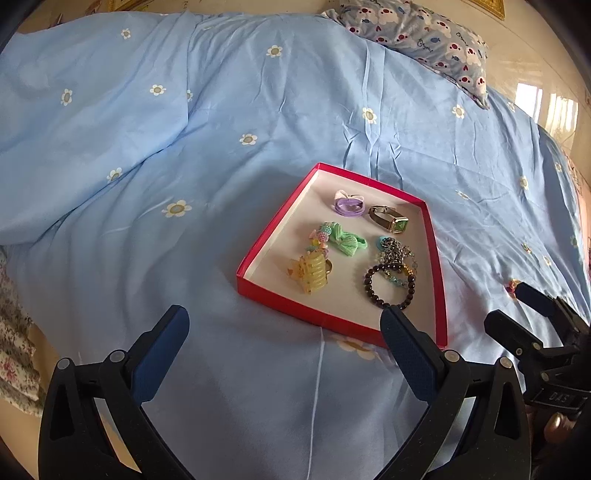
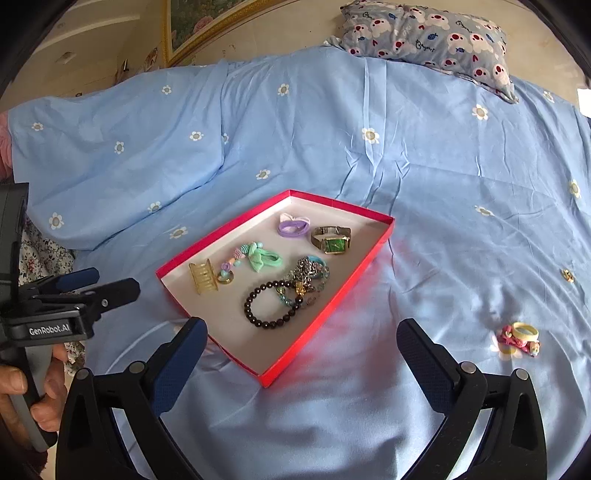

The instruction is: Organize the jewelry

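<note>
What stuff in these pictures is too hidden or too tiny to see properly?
- Pink and yellow piece on the sheet: left wrist view, mostly hidden behind the right gripper.
- Small gold item: right wrist view, too small to identify.
- Chain pile in the tray: both views, tangled, so pieces cannot be counted.
- Picture frame: right wrist view, cut off by the top edge.

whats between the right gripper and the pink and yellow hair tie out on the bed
Only bare blue bedsheet, as the right wrist view shows. The right gripper hangs open near the red tray, and the hair tie lies alone off to its right.
</note>
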A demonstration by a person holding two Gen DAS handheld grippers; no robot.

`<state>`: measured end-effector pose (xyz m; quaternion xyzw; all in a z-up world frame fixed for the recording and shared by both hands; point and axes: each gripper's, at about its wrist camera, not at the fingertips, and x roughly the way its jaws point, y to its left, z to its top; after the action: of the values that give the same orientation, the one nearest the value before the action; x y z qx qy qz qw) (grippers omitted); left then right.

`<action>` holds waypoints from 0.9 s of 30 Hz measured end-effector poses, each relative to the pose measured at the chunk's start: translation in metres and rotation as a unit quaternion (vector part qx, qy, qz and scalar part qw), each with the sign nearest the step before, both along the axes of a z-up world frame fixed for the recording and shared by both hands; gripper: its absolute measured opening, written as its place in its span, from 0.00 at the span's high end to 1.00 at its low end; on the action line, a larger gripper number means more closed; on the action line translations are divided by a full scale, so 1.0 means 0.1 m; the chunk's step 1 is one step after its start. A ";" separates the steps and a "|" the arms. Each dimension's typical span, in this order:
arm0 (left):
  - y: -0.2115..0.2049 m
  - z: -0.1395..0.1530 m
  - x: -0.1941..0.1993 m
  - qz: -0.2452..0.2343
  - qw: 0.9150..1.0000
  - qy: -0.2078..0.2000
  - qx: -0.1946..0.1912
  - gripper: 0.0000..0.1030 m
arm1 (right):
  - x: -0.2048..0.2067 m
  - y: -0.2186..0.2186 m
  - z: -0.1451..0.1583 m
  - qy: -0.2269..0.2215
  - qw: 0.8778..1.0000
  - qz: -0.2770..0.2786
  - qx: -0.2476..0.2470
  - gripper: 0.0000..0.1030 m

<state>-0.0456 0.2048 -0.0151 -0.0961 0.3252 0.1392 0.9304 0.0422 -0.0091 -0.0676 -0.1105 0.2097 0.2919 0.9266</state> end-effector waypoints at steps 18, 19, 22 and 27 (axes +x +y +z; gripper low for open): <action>-0.21 0.08 -0.10 -0.008 0.999 -0.010 0.047 0.00 | 0.05 -0.09 -0.06 0.019 1.000 -0.009 0.007 0.00; -0.21 0.08 -0.10 -0.007 0.999 -0.009 0.049 0.00 | 0.05 -0.09 -0.05 0.018 1.000 -0.008 0.008 0.00; -0.23 0.07 -0.10 -0.006 0.999 -0.007 0.052 0.00 | 0.04 -0.09 -0.04 0.016 1.000 -0.007 0.011 0.00; -0.23 0.06 -0.10 -0.004 0.998 -0.005 0.054 0.00 | 0.04 -0.11 -0.04 0.015 1.000 -0.005 0.017 0.00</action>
<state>-0.0551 0.1819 -0.0095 -0.0447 0.3130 0.1520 0.9364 0.0465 -0.0199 -0.0715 -0.0896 0.2193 0.2926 0.9264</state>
